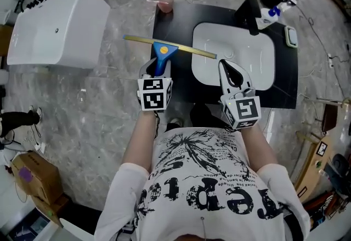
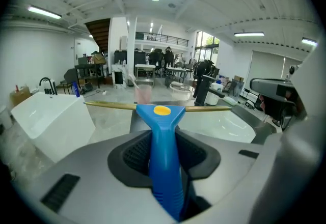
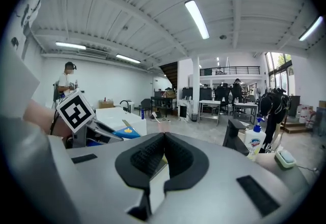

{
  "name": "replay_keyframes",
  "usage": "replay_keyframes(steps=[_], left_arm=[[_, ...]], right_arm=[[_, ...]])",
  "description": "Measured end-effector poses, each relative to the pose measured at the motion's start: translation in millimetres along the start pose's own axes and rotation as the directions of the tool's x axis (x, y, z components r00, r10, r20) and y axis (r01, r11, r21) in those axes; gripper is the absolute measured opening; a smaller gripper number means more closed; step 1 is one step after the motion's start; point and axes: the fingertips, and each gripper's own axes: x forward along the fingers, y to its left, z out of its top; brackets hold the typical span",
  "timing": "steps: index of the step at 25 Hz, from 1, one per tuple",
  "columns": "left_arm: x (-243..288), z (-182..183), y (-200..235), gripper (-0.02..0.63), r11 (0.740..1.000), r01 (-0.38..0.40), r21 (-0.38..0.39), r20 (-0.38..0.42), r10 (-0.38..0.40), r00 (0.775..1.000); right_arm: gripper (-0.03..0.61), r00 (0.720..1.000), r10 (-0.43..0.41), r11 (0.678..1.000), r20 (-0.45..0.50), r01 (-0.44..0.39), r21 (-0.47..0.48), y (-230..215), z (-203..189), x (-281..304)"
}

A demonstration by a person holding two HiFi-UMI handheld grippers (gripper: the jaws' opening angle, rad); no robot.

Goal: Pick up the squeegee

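Note:
The squeegee point(image 1: 162, 49) has a blue handle with a yellow dot and a long brass-coloured blade bar. It hangs above the left edge of the black table point(image 1: 175, 21), with the bar lying crosswise. My left gripper point(image 1: 159, 66) is shut on the blue handle. In the left gripper view the handle point(image 2: 162, 116) runs up between the black pads of the left gripper point(image 2: 164, 151). My right gripper point(image 1: 225, 66) hovers over the white sink point(image 1: 258, 64), shut with nothing in it. In the right gripper view its pads point(image 3: 147, 159) meet, and the squeegee point(image 3: 127, 133) shows at the left.
On the black table stand a pink cup point(image 1: 165, 0), a black faucet point(image 1: 249, 12) and a soap bottle point(image 1: 271, 13). A large white tub point(image 1: 55, 26) sits on the floor to the left. At the lower left is a cardboard box point(image 1: 33, 174).

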Motion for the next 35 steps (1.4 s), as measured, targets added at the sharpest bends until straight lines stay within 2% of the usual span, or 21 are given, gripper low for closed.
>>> replay_keyframes(steps=[4, 9, 13, 18, 22, 25, 35], left_arm=[[-39.7, 36.9, -2.3, 0.137, 0.999, 0.006, 0.037, 0.121, -0.011, 0.993], [-90.8, 78.3, -6.0, 0.137, 0.996, 0.011, 0.088, 0.273, -0.035, 0.961], [-128.5, 107.7, -8.7, 0.137, 0.993, 0.011, 0.119, 0.383, -0.056, 0.922], [-170.6, 136.2, -12.6, 0.137, 0.988, 0.008, 0.153, 0.506, -0.085, 0.858], [-192.3, 149.9, -14.3, 0.137, 0.984, -0.002, 0.178, 0.574, -0.102, 0.813], [-197.1, 150.9, -15.5, 0.137, 0.982, -0.001, 0.191, 0.583, -0.113, 0.805], [-191.8, 148.1, -10.5, 0.137, 0.985, 0.014, 0.17, 0.57, -0.11, 0.814]], right_arm=[[0.014, 0.997, -0.047, 0.999, 0.06, 0.047, 0.0, 8.5, 22.8, -20.5], [0.014, 0.987, -0.092, 0.996, 0.134, 0.093, 0.0, 20.9, 51.6, -45.7], [0.014, 0.977, -0.122, 0.992, 0.176, 0.126, -0.013, 28.9, 69.4, -64.7], [0.014, 0.963, -0.153, 0.987, 0.22, 0.16, -0.014, 32.2, 86.6, -84.2], [0.014, 0.953, -0.163, 0.985, 0.255, 0.171, -0.01, 32.4, 100.7, -92.2], [0.013, 0.949, -0.162, 0.985, 0.271, 0.173, -0.018, 34.2, 108.1, -95.6], [0.012, 0.95, -0.138, 0.987, 0.279, 0.156, -0.042, 41.9, 113.4, -91.9]])
